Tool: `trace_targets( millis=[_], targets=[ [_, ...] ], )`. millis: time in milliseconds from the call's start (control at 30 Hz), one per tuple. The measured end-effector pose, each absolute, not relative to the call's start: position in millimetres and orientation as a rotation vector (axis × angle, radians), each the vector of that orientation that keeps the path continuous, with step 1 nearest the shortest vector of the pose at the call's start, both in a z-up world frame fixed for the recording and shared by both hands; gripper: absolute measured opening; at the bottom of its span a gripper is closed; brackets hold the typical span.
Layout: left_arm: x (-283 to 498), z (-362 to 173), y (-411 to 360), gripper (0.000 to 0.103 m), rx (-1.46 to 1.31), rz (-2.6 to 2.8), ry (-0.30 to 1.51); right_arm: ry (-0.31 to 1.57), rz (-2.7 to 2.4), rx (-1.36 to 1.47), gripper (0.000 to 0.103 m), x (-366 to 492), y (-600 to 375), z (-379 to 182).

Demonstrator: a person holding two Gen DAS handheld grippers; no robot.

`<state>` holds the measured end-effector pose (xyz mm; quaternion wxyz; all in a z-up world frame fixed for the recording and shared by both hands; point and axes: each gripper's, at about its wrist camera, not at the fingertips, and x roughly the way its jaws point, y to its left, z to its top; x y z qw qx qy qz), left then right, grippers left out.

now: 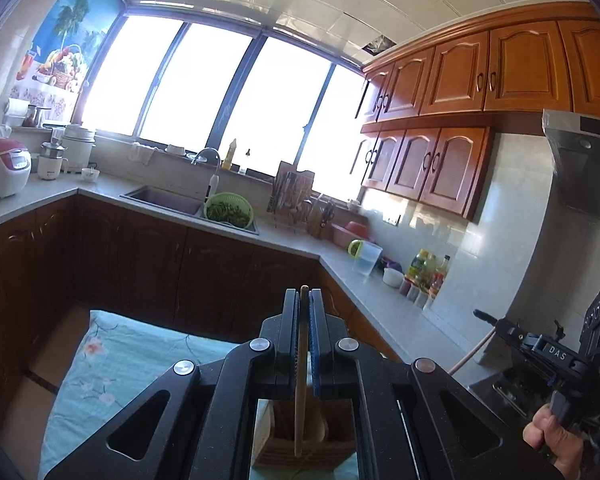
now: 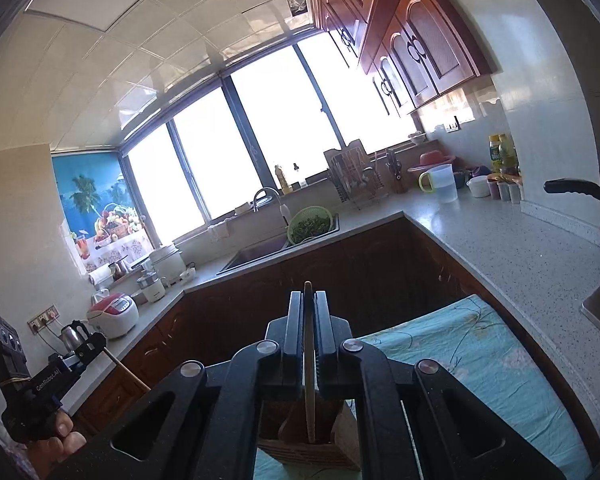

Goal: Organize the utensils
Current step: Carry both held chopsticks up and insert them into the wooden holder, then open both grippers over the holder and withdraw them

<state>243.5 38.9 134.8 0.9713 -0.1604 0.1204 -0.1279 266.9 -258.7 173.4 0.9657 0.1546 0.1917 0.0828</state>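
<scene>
Sunlight from a wide window filled a kitchen with wooden wall cupboards and a grey L-shaped table that ran along the walls. On it stood a sink with a green colander of greens at its edge, a dish rack, a white rice cooker, a clear jug with a green handle and some bottles in the corner.

Nearer to the cameras lay a light blue cloth with flowers, and on it stood a wooden utensil holder — it showed low in both wrist views, right under the fingers.

The left tool had its fingers pressed together on a thin wooden stick, most likely a chopstick. The stick stood nearly upright; its upper tip rose just above the fingertips and its lower end reached down into the holder. In the right wrist view the left tool appeared at the left edge, with a hand around its grip and the stick slanting down from it.

The right tool was likewise clamped on a second thin stick, upright, with its lower end inside the same holder. In the left wrist view this tool came in from the right, a hand on its handle — a pale stick slanted down from its closed fingers.

Whether each lower end touched the bottom of the holder, I could not tell.
</scene>
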Motion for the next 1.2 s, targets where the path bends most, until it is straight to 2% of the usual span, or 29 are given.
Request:
trace_targets(
  millis=[400, 633, 767, 1067, 1167, 1200],
  targets=[
    [303.2, 42.7, 2.0, 0.003, -0.341, -0.16, 0.246, 0.43, 0.123, 0.281, 0.004, 304.5, -244.0, 94.5],
    [329.5, 7.8, -18.6, 0.003, -0.338, -0.155, 0.303, 0.47, 0.098, 0.294, 0.005, 312.6, -242.0, 56.5],
    [345.6, 1.7, -25.1, 0.004, -0.321, -0.164, 0.35, 0.482, 0.098, 0.295, 0.005, 315.1, -244.7, 58.7],
    [354.3, 24.1, -15.3, 0.005, -0.309, -0.163, 0.354, 0.5, 0.103, 0.299, 0.005, 319.6, -244.5, 62.3],
    [352.0, 26.1, -10.1, 0.005, -0.312, -0.169, 0.37, 0.508, 0.109, 0.316, 0.01, 320.6, -246.6, 62.2],
    [351.3, 26.5, -8.3, 0.01, -0.318, -0.18, 0.379, 0.511, 0.115, 0.327, 0.011, 321.8, -249.2, 61.2]
  ],
)
